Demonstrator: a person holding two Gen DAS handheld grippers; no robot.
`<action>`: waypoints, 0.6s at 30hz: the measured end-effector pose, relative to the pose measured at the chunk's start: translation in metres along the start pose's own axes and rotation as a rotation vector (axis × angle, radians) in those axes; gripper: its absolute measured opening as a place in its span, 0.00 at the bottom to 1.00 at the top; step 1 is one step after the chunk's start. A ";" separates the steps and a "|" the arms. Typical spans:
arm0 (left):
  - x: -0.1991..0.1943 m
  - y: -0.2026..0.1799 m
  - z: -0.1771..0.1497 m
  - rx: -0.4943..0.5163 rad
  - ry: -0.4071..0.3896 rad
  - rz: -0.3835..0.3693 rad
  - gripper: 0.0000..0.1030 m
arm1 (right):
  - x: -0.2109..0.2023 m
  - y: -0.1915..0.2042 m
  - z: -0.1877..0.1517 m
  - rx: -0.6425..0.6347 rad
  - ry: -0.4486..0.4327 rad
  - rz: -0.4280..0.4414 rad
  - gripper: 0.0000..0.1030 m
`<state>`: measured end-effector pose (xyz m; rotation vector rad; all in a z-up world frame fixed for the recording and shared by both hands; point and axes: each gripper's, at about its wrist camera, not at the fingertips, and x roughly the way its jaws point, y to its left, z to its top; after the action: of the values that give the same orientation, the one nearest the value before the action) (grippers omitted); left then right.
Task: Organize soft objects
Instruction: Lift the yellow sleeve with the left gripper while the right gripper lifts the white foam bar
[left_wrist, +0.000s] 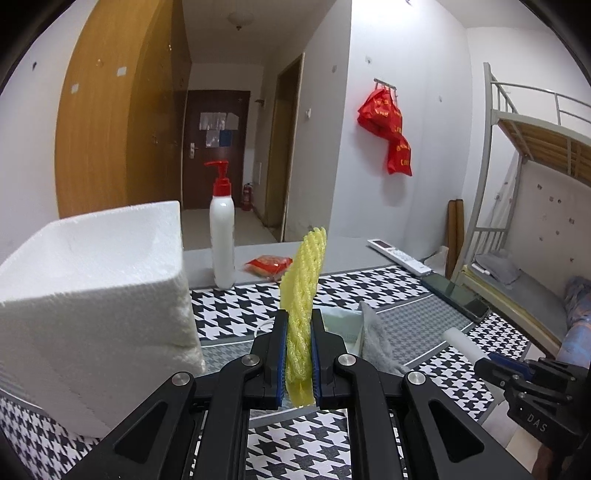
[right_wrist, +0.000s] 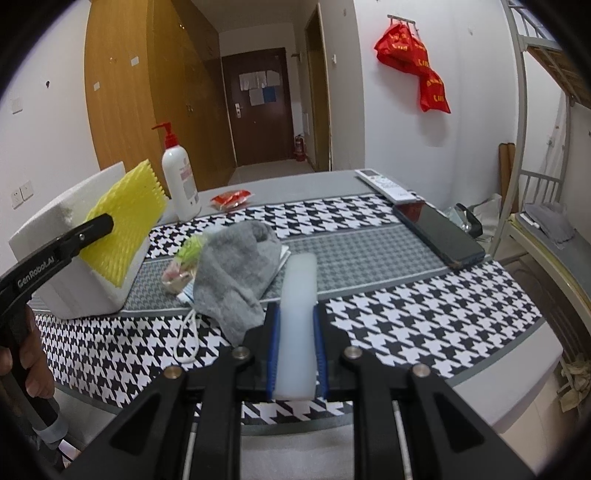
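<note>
My left gripper (left_wrist: 298, 325) is shut on a yellow foam net sleeve (left_wrist: 303, 284), held upright above the table next to the white foam box (left_wrist: 92, 295). From the right wrist view the sleeve (right_wrist: 125, 218) hangs in front of the box (right_wrist: 74, 288), just over its rim, in the left gripper (right_wrist: 107, 223). My right gripper (right_wrist: 297, 317) is shut on a white foam strip (right_wrist: 299, 295), held over the houndstooth cloth (right_wrist: 424, 314). A grey sock (right_wrist: 236, 266) lies on the table over a face mask and a small clear packet (right_wrist: 181, 266).
A white pump bottle (left_wrist: 221, 236) with a red top stands behind the box. A red snack packet (left_wrist: 267, 265), a remote control (right_wrist: 388, 186) and a dark phone (right_wrist: 436, 232) lie on the table. A bunk bed (left_wrist: 535, 206) stands at right.
</note>
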<state>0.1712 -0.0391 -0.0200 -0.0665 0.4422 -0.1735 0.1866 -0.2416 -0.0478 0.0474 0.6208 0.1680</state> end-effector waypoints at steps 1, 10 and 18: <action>-0.002 0.000 0.001 -0.002 -0.004 0.001 0.11 | -0.002 0.000 0.002 -0.003 -0.008 0.004 0.20; -0.015 -0.006 0.007 0.022 -0.015 -0.002 0.11 | -0.008 0.002 0.012 -0.023 -0.062 0.047 0.20; -0.024 -0.002 0.009 0.025 -0.027 0.000 0.11 | -0.008 0.003 0.022 -0.032 -0.081 0.066 0.20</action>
<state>0.1540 -0.0363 -0.0014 -0.0439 0.4128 -0.1780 0.1924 -0.2396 -0.0254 0.0435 0.5356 0.2382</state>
